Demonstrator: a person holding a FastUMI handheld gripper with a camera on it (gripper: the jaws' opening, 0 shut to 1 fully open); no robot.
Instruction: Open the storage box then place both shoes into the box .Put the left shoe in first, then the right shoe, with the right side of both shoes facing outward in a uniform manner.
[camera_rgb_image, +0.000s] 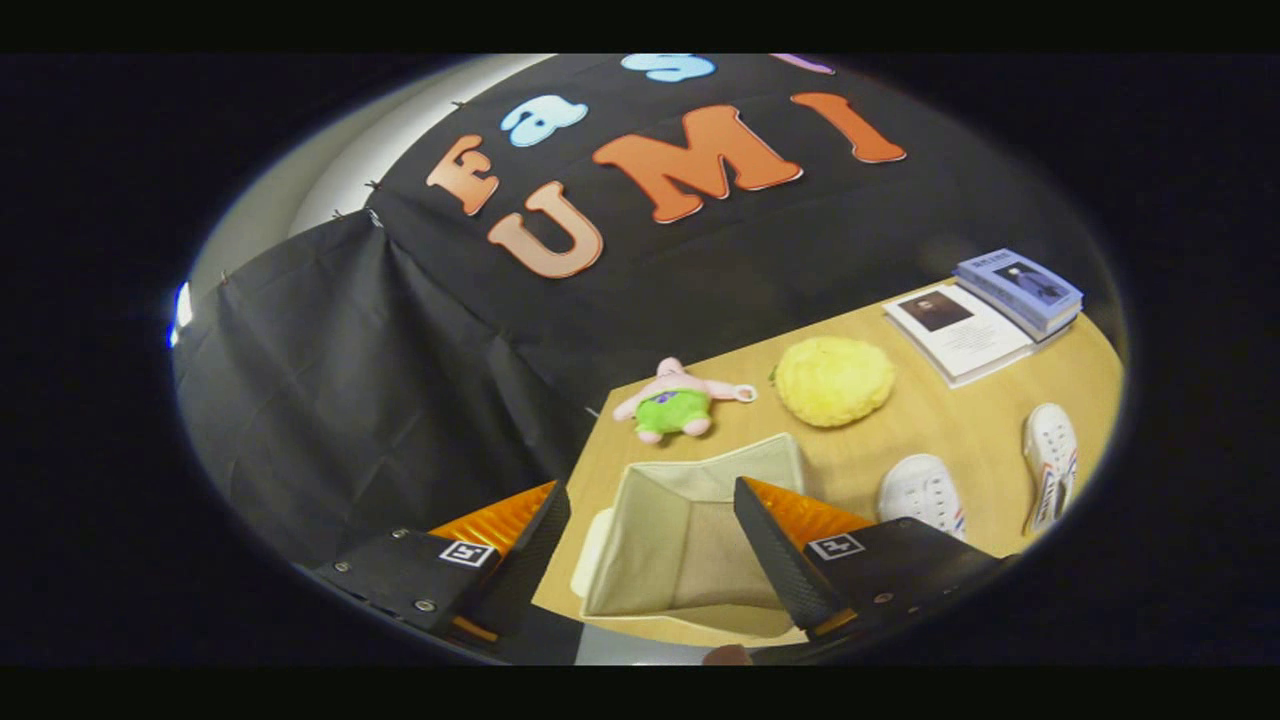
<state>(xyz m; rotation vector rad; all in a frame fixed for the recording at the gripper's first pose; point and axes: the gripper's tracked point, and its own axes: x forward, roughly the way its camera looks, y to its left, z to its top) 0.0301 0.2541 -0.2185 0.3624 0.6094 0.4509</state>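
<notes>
Between my two fingers, just ahead of them, stands the box (690, 530), a beige fabric one sitting at the near end of the worktop (950, 420). Its top is open and I can see down onto its bare floor, so I take the first step as done and nothing as loaded yet. My tongs (650, 540) are spread wide, hovering above the box with nothing held; the left finger (530, 550) hangs past the worktop's edge and the right finger (780, 560) overlaps the box's right wall.

Beyond the box lies a pink plush (675, 400) with green shorts, and next to it a yellow cushion (835, 380). Neither belongs to my job.

Right of the box, just beside my right finger, lies the near shoe (922, 492), white, partly hidden behind the finger's body. Farther right, apart from it, the far shoe (1050, 462) lies near the worktop's edge, white with a striped side. I cannot tell from here which one is the left shoe.

Beyond the shoes, two books (990, 310) rest at the far corner.

So, as I judge it, one step is done and two remain: the left shoe must go in first, then the right, both with their right sides outward.
</notes>
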